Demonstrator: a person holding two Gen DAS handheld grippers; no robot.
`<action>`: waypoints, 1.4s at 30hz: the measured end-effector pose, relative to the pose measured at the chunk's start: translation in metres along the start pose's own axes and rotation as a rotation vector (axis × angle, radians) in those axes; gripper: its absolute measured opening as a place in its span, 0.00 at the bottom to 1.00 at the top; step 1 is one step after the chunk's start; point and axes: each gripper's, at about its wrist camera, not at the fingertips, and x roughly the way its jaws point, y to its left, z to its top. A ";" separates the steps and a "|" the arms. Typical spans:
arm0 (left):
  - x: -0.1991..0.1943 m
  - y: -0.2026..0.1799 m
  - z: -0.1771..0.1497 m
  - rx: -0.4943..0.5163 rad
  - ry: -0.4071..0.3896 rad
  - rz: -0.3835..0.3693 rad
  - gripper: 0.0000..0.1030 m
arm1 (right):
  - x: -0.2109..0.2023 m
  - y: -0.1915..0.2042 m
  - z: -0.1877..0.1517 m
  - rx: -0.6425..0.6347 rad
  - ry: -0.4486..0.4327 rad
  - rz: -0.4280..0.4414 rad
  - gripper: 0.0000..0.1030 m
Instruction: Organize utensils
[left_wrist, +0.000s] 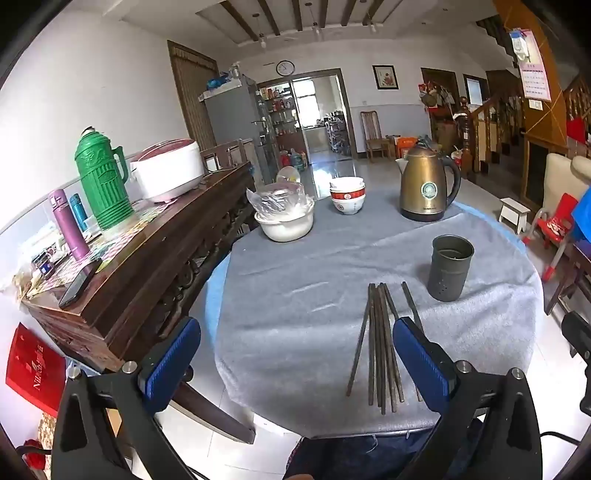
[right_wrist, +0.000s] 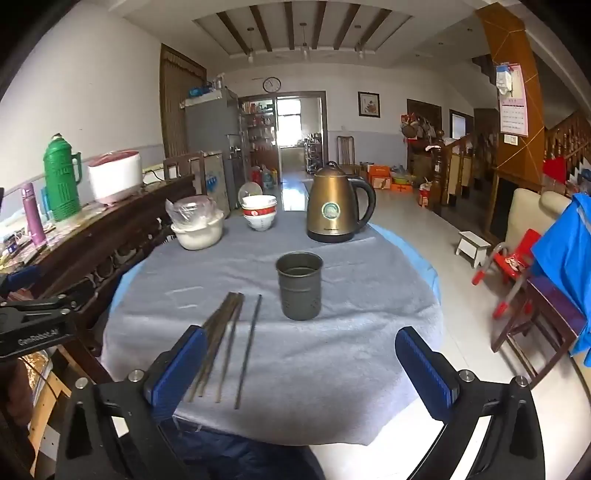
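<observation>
Several dark chopsticks lie loose on the grey-clothed worktop beside the metal holder; both sets of fingers spread wide, grasping nothing, partly hiding chopsticks.

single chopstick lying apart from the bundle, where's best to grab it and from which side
Grip the single chopstick near mid-length, coming from above with the jaws across its thin shaft. It lies flat on the grey cloth, clear of the bundle, so probably the open right hand-held gripper fits.
</observation>
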 end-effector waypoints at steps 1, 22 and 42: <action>0.000 0.000 -0.001 -0.001 0.004 0.000 1.00 | 0.000 0.001 -0.001 0.006 0.011 0.001 1.00; 0.001 0.022 -0.014 -0.060 0.059 -0.037 1.00 | -0.002 0.035 -0.015 0.038 0.084 0.043 1.00; 0.001 0.019 -0.018 -0.052 0.062 -0.044 1.00 | -0.007 0.032 -0.012 0.069 0.066 0.071 1.00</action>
